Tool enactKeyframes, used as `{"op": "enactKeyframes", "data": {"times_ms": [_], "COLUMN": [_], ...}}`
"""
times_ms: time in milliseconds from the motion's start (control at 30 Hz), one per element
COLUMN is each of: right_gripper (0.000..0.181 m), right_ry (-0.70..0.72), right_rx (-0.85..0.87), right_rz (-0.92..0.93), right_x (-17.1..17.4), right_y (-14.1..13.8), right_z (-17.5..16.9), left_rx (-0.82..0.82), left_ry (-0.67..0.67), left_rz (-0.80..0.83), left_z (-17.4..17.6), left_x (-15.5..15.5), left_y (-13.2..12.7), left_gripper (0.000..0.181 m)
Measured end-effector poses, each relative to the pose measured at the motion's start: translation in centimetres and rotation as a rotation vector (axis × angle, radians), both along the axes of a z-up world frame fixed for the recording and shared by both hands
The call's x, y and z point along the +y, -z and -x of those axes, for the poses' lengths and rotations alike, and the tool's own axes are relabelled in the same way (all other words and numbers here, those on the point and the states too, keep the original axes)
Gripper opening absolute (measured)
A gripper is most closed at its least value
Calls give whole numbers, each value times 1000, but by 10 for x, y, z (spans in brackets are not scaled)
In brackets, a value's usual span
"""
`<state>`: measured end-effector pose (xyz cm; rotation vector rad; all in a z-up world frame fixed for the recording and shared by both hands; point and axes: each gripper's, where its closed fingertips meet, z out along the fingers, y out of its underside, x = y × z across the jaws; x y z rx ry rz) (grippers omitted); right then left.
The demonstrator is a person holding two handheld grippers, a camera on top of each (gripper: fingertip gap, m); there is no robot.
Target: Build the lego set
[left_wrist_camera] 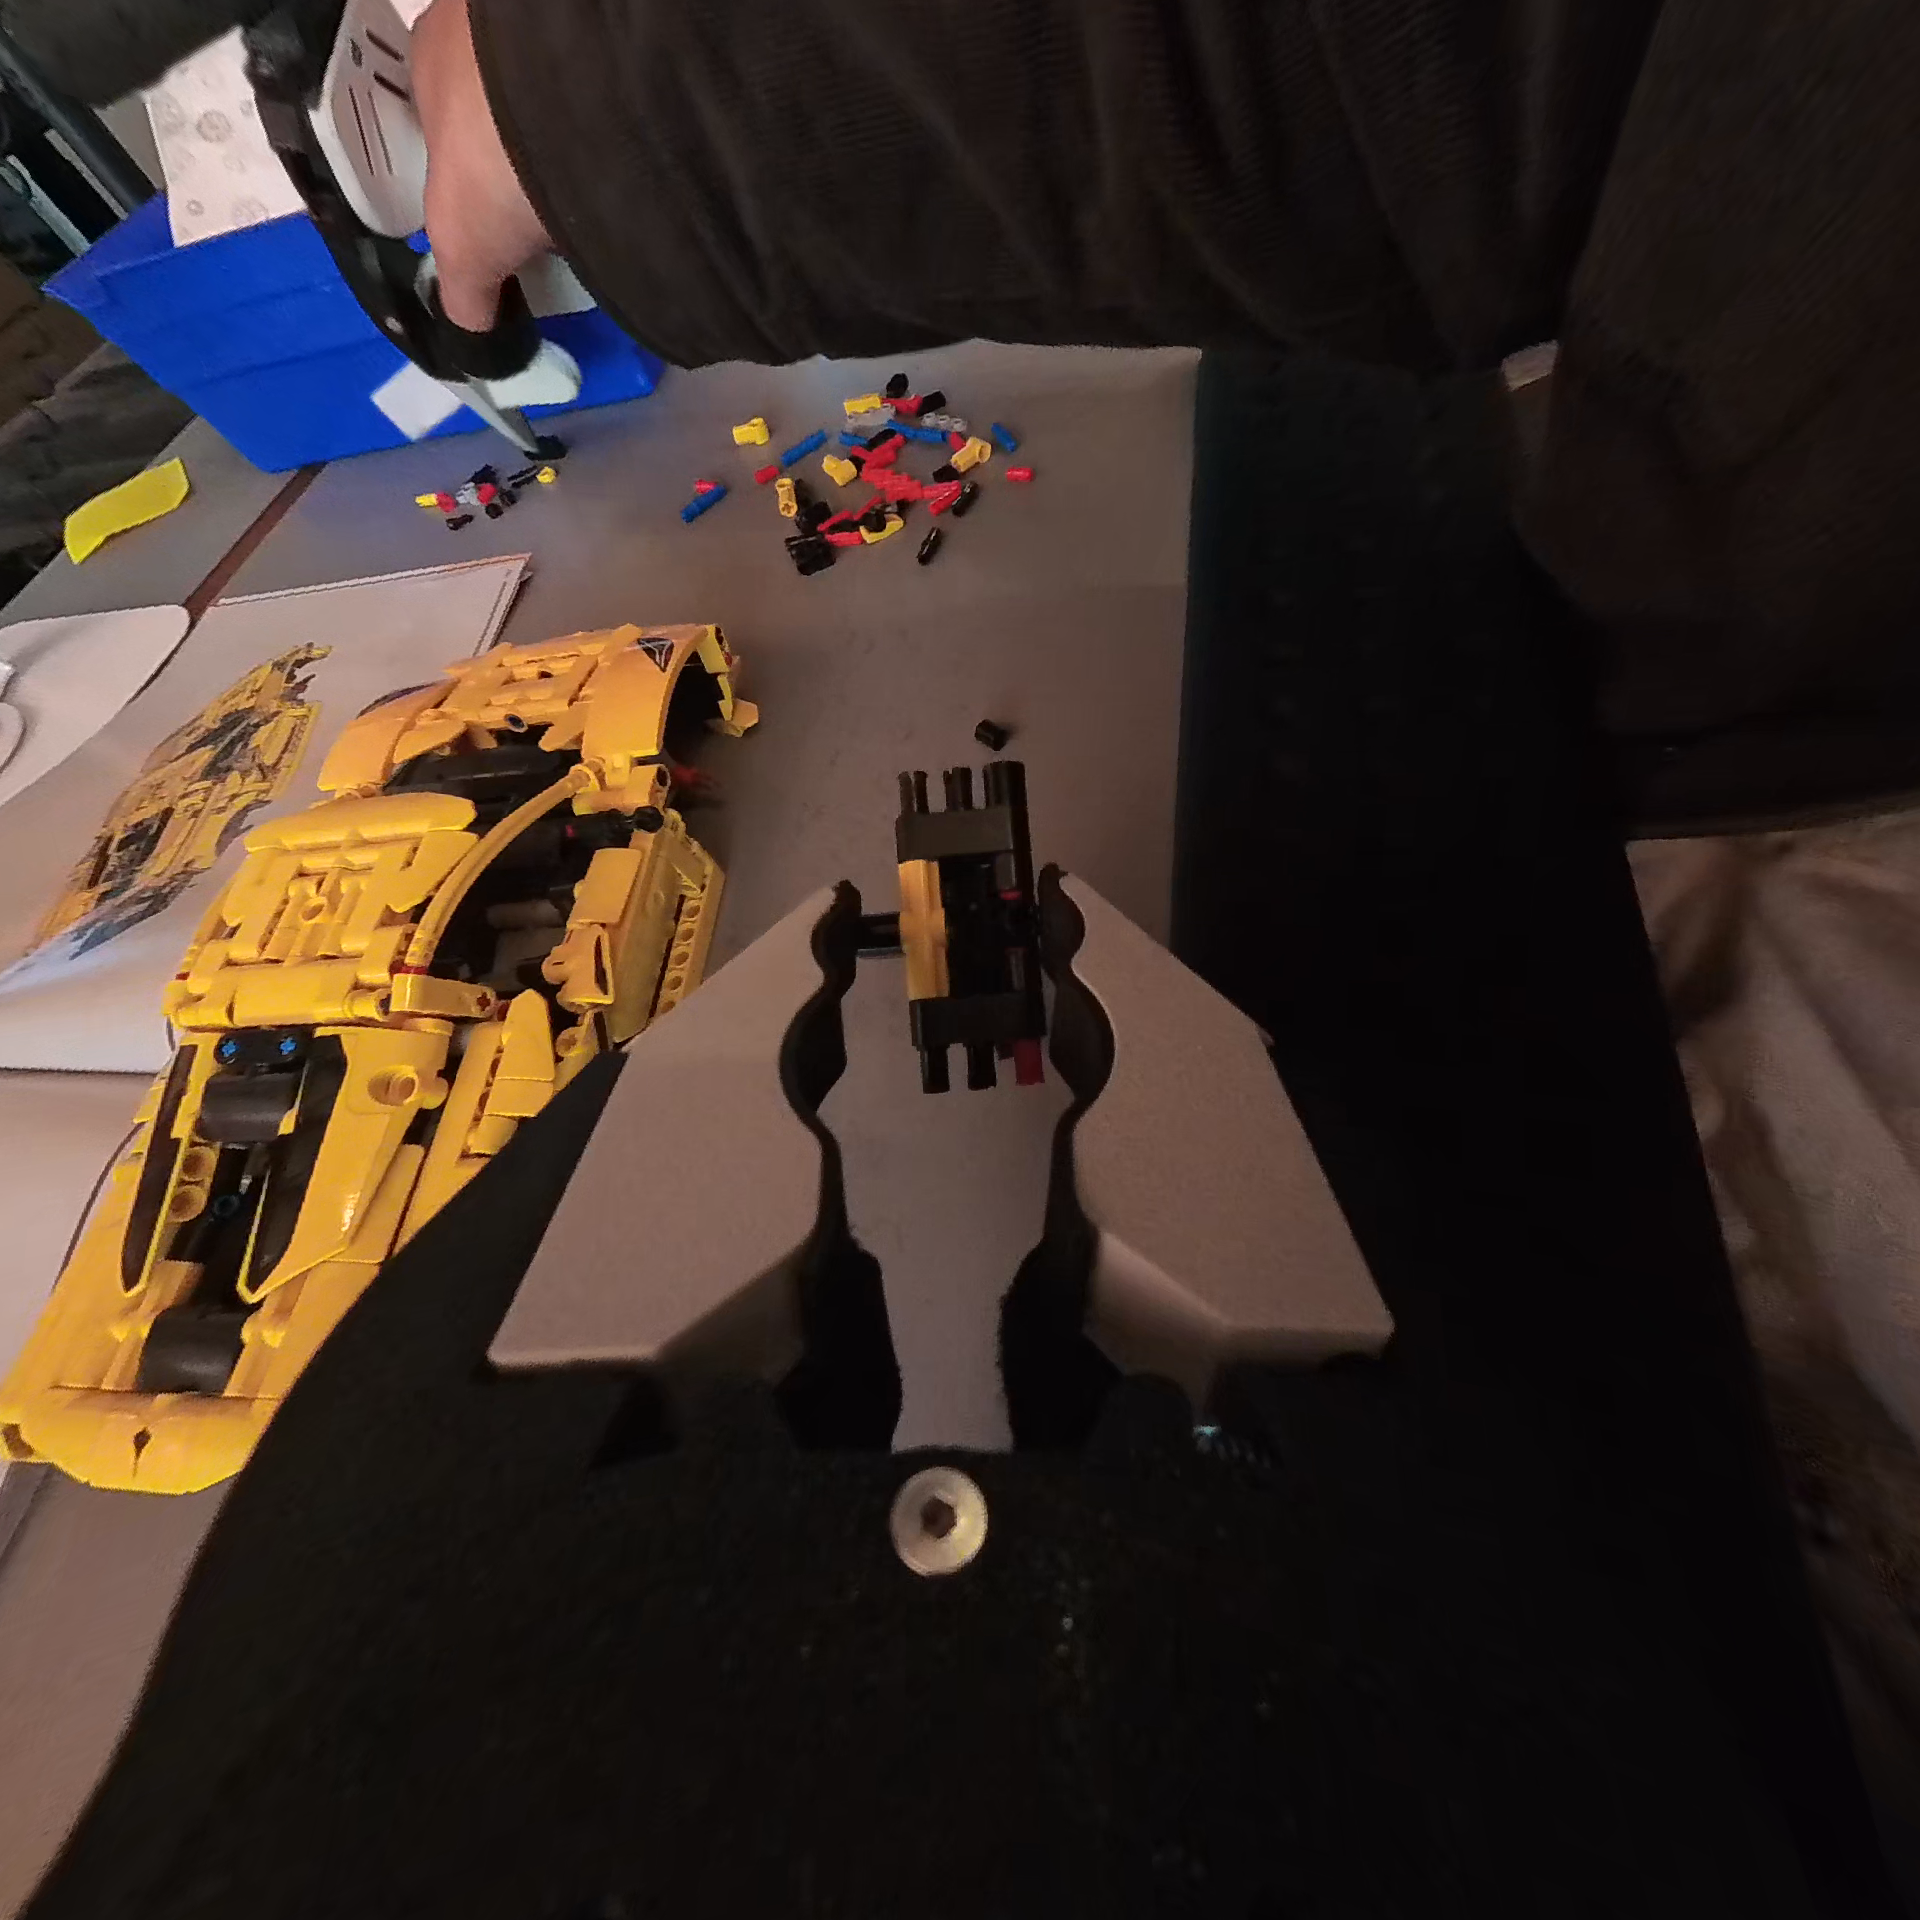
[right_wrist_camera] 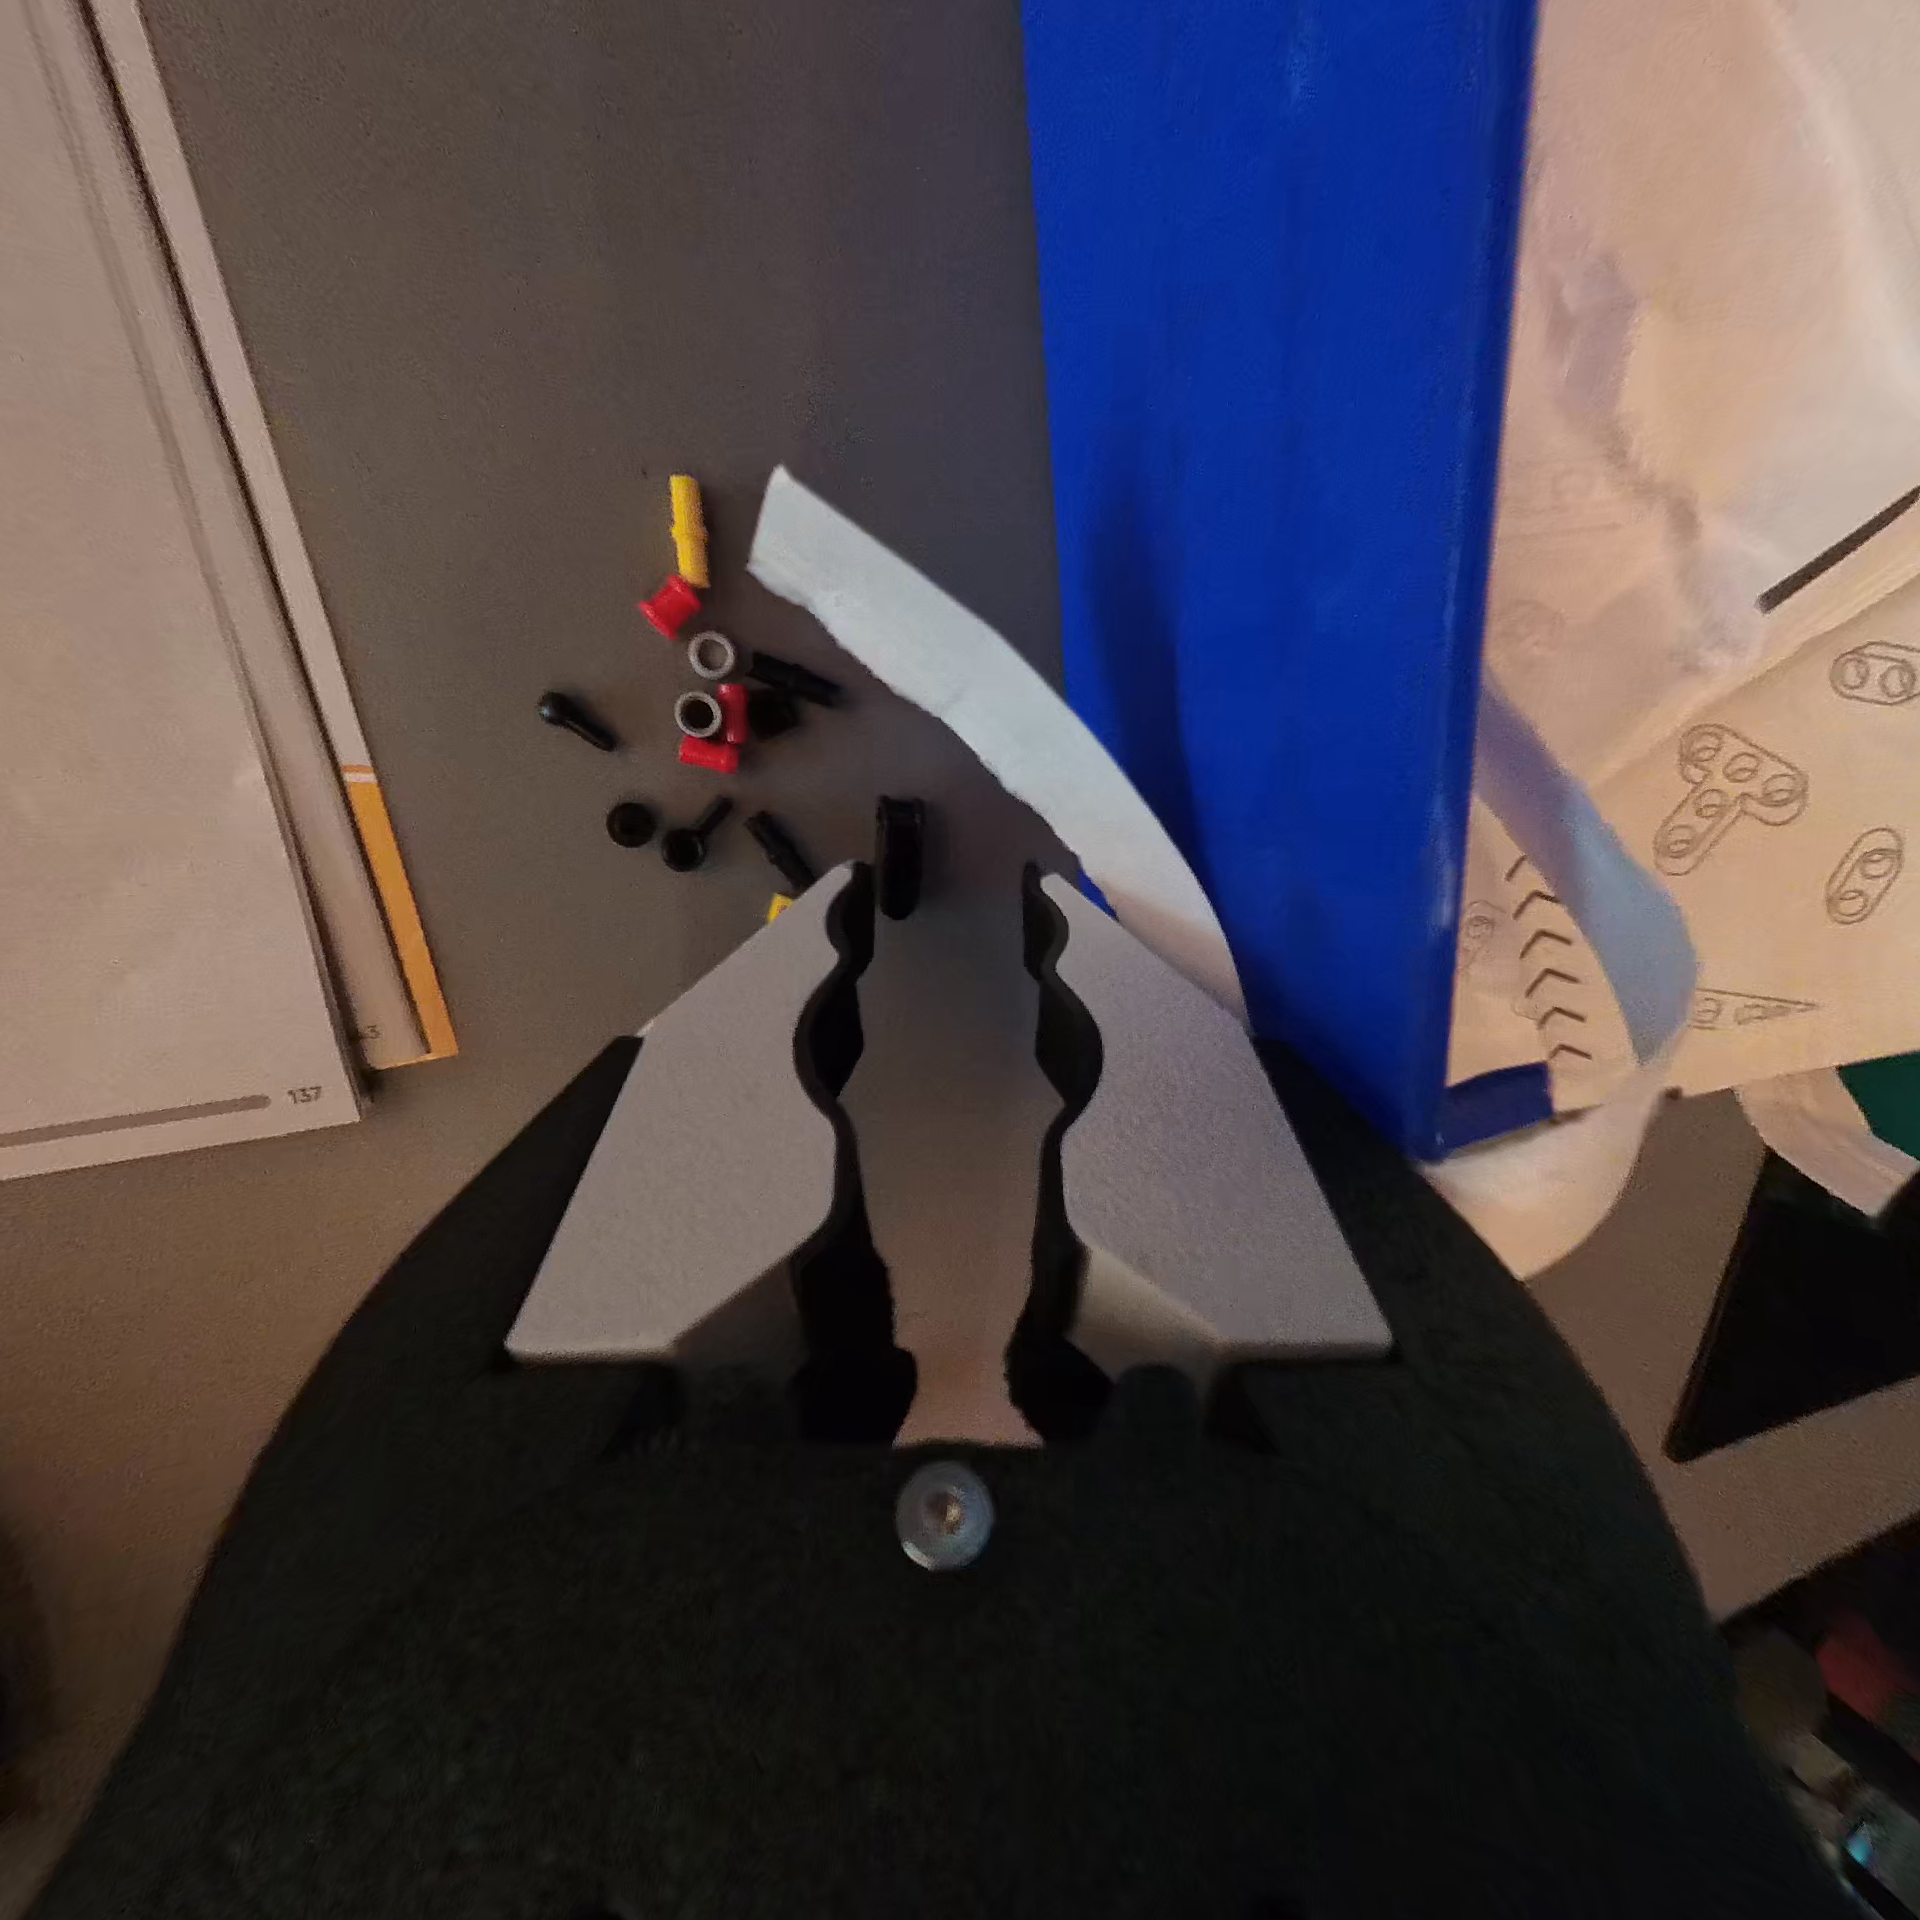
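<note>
Here the left gripper [left_wrist_camera: 948, 914] clamps the black-and-yellow sub-assembly [left_wrist_camera: 971, 925] just beside the yellow car [left_wrist_camera: 416, 997]. The right gripper [right_wrist_camera: 945, 883], released, has a black pin [right_wrist_camera: 899, 852] against 1 finger only; closing off-centre could flick it away.

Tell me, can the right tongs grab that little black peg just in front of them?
Probably yes. The right tongs are open and the black peg lies right at their tips, beside the left finger. Nothing sits between them; the white paper strip and blue bin stay off to the side.
</note>
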<state>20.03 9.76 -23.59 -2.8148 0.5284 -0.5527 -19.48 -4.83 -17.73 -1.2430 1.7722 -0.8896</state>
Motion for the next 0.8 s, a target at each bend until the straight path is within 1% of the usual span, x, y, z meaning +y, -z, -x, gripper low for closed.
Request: {"op": "enactKeyframes", "data": {"times_ms": [67, 267, 367, 400, 433, 567, 700, 800], "right_gripper": [30, 27, 21, 17, 7, 6, 6, 6], "right_ry": [-8, -8, -15, -22, -32, -106, -207, -357], "right_rx": [-6, -11, -11, -13, -24, -21, 41, 104], "right_rz": [15, 40, 41, 49, 62, 62, 33, 20], "right_x": [1, 0, -1, -2, -3, -2, -7, -18], "right_y": [1, 5, 7, 7, 7, 5, -9, -22], "right_z": [1, -1, -1, -1, -2, 4, 29, 63], "left_rx": [0, 5, 4, 3, 2, 3, 11, 14], "left_ry": [-2, -4, -3, -2, -2, -3, -9, -21], "left_rz": [6, 3, 6, 5, 5, 5, -2, 1], "left_z": [0, 0, 0, 0, 0, 0, 0, 0], "left_x": [1, 1, 1, 0, 0, 1, 2, 5], "left_y": [0, 1, 1, 1, 1, 1, 3, 4], "left_gripper": [35, 35, 35, 35, 35, 35, 35, 35]}}
